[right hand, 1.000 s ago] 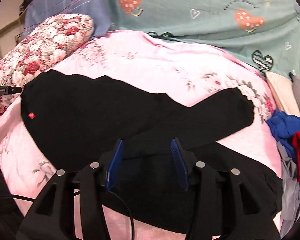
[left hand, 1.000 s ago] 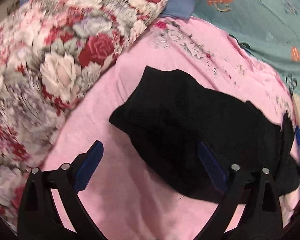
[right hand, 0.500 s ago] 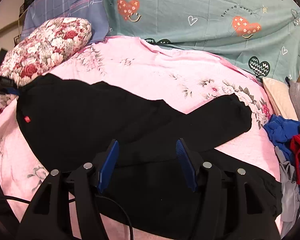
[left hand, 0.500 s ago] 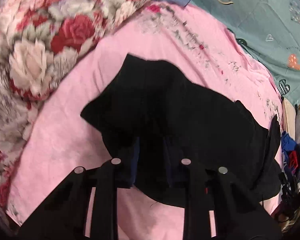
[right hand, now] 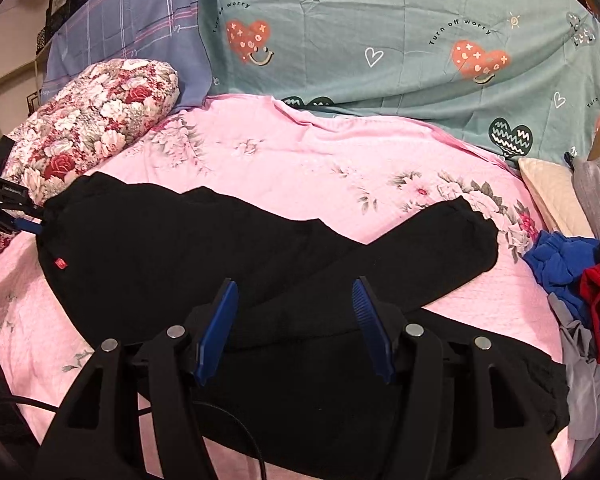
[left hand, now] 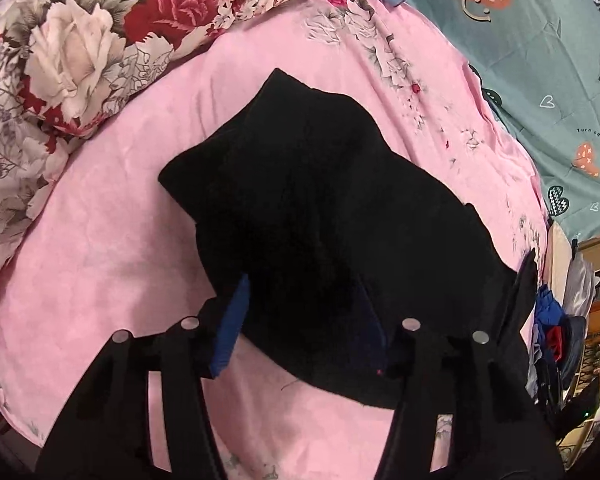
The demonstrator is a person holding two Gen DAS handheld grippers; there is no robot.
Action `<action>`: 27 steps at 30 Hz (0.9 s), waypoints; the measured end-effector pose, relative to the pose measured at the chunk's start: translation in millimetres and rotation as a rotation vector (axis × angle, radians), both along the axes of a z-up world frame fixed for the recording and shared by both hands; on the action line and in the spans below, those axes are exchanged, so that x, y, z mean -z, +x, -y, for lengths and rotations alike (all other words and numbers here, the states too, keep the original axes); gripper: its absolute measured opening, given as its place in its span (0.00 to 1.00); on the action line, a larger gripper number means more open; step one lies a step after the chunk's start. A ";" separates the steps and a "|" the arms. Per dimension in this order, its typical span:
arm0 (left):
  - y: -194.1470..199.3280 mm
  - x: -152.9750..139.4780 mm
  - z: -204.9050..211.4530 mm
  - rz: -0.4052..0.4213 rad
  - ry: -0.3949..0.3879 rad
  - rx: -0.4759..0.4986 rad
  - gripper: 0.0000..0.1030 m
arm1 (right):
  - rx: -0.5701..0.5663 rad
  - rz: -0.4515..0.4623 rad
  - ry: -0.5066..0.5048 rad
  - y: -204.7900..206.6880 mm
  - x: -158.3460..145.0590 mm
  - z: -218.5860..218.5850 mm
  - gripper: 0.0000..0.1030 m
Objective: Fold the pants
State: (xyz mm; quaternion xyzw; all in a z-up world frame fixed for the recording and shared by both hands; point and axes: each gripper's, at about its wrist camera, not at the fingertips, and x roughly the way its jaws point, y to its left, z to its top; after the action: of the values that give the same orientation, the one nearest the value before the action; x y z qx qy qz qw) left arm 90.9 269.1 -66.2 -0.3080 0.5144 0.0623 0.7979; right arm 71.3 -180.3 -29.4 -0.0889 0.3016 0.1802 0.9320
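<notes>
My left gripper has its blue pads spread around the waist end of the black pants, though I can't tell if it's actually pinching. Right gripper hovers wide open over the crossed legs on the pink bedsheet.

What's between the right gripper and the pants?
Nothing visible. The right gripper hangs open directly over the black pants, only air between its blue pads and the fabric. The left gripper is at the waistband end, fabric between its fingers.
</notes>
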 end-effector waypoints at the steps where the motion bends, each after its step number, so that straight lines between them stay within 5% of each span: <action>1: 3.7 2.6 -1.3 0.001 -0.008 0.000 0.52 | -0.001 0.000 0.003 -0.3 0.0 -0.5 0.59; 4: 17.1 19.0 -8.2 -0.041 -0.058 -0.033 0.47 | 0.005 -0.002 0.010 -0.7 0.0 -2.1 0.59; 6: 20.5 25.2 -13.8 -0.053 -0.068 -0.069 0.37 | -0.004 0.001 0.011 -2.6 -0.8 -2.4 0.59; 7: 20.3 24.6 -15.7 -0.055 -0.053 -0.081 0.24 | -0.003 0.004 0.011 -3.7 -1.2 -2.4 0.59; 10: 17.6 15.7 -14.8 -0.041 -0.022 -0.082 0.12 | -0.001 0.001 0.016 -5.3 -1.5 -0.5 0.59; 15: 3.0 -14.5 -4.5 0.005 0.092 -0.054 0.11 | 0.001 -0.001 0.013 -4.2 -0.9 -3.6 0.59; 27: -25.0 -50.4 -7.2 0.065 0.102 -0.020 0.12 | -0.017 0.011 -0.015 -8.6 -0.8 -13.3 0.59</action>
State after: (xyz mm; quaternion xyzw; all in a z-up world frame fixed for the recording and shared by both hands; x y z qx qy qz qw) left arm 66.0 276.3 -15.8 -0.2741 0.4811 0.0864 0.8282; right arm 62.7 -167.0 -28.6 -0.0994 0.2969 0.1853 0.9315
